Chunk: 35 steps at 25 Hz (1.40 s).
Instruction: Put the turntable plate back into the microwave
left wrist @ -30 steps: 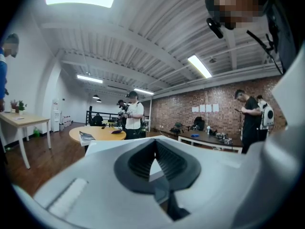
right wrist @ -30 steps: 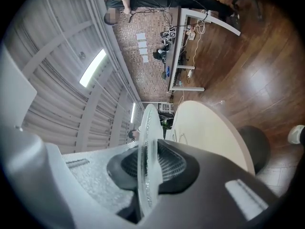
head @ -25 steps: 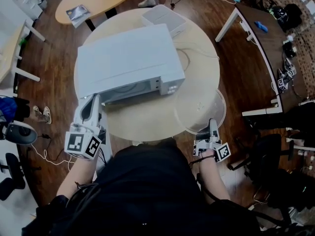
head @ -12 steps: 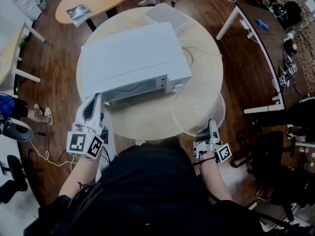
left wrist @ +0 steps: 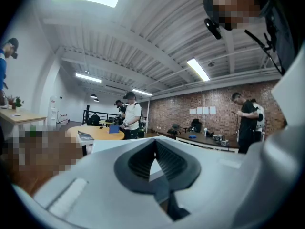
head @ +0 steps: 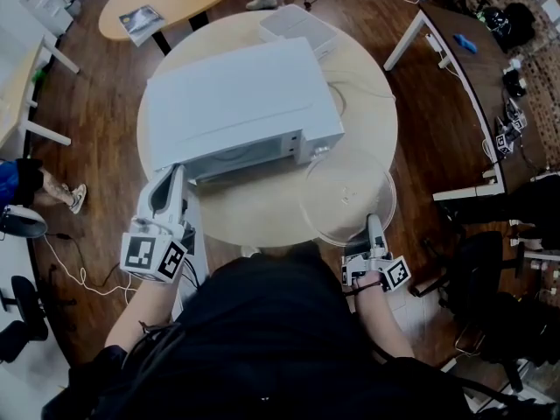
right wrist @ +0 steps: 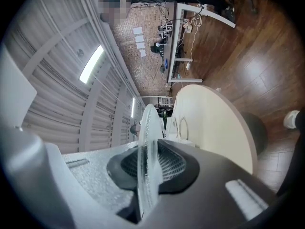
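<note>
Presently: turntable plate (head: pixel 346 195), clear glass, centre right, overhanging the round surface (head: pixel 262 210) edge, its near rim pinched in the right claw (head: pixel 374 227); left claw (head: pixel 171 182), jaws closed tip to tip, at the microwave (head: pixel 236 103) lower-left front corner; cavity hidden under its top.

One round table (head: pixel 254 210), one microwave (head: pixel 236 103), one glass turntable plate (head: pixel 347 195), one white box (head: pixel 293 26) — and two grippers — left gripper (head: pixel 171 175), right gripper (head: pixel 373 224).
</note>
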### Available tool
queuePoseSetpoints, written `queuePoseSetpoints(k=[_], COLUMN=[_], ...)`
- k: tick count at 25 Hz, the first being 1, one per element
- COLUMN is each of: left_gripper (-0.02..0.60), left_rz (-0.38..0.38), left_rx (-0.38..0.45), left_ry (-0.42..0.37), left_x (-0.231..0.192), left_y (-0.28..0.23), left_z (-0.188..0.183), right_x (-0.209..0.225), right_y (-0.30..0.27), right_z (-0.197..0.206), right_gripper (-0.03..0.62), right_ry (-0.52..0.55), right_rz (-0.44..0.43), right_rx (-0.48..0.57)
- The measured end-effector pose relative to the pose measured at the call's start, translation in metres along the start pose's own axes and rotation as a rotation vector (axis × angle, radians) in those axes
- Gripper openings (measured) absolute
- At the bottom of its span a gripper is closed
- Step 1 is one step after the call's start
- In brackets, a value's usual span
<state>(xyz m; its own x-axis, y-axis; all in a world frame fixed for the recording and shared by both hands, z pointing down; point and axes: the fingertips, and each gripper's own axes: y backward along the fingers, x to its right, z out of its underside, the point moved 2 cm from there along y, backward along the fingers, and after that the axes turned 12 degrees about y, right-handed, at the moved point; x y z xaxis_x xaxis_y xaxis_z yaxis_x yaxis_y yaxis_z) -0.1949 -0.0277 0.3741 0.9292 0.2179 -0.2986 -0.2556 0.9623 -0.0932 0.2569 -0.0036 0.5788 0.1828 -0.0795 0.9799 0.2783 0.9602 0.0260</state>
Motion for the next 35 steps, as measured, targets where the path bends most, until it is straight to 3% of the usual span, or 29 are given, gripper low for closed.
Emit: queuePoseSetpoints(k=[6, 12, 17, 35], left_gripper=[0.006, 0.006, 0.006, 0.006], left_rz=[0.007, -0.031, -0.025, 0.005], left_rx=[-0.009, -0.015, 0.007, 0.026], left_ry=[0.013, 0.032, 0.036, 0.031], left_x=[0.000, -0.034, -0.028, -0.002], left_y=[0.006, 0.021, 0.014, 0.002], left_z=[-0.005, -0.005, 0.005, 0.010], right_x=[-0.010, -0.010, -0.007, -0.010], right_y=[0.004, -0.008, -0.002, 0.007], right_z=[0.012, 0.045, 0.035, 0.032], right_gripper=[0.035, 0.036, 0.037, 0.037], right_ry=[0.007, 0.004, 0.000, -0.020], right_rz=[-0.029, -0.044, -0.016, -0.050], right_rx=[-0.026, -0.052, -0.043, -0.116])
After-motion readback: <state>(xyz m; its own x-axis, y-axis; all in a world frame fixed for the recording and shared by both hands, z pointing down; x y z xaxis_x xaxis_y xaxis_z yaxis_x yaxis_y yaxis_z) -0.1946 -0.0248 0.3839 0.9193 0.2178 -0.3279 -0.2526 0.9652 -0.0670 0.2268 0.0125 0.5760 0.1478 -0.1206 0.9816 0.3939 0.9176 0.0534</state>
